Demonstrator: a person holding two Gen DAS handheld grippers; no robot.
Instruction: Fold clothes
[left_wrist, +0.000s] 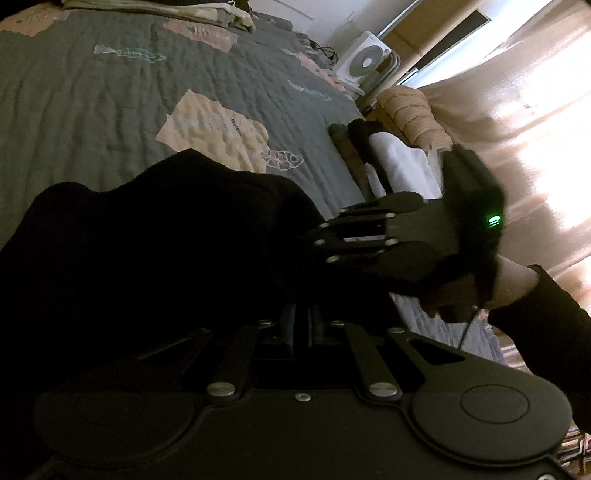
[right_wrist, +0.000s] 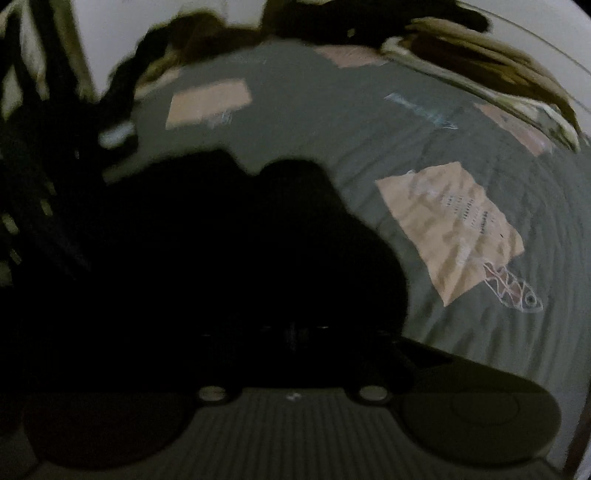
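- Black soft-knit garment (left_wrist: 147, 240) lies bunched on the grey-green quilted bedspread w/ peach patches and fish motifs (left_wrist: 110, 110), at the near edge of the bed; no flat outline or neat crease shows, so folding looks early – most of it still to do.
- Far side of the bed: pile of olive/cream clothes (left_wrist: 155, 9); whether folded, can't tell.
- Left gripper (left_wrist: 295, 314): jaws together, tips buried in the black cloth; too dark to see if fabric is actually pinched.
- Right gripper (left_wrist: 314, 240): comes in from the right in the left-wrist view, linkage drawn together, tips on the garment's right edge. Its own view is blurred and black at the tips (right_wrist: 291, 328), so a hold on the cloth isn't confirmed.
- Person's hand (left_wrist: 509, 284) in a dark sleeve carries the right gripper.
- Beyond the bed, far right: white box fan (left_wrist: 365, 61), sunlit peach curtain (left_wrist: 517, 129).
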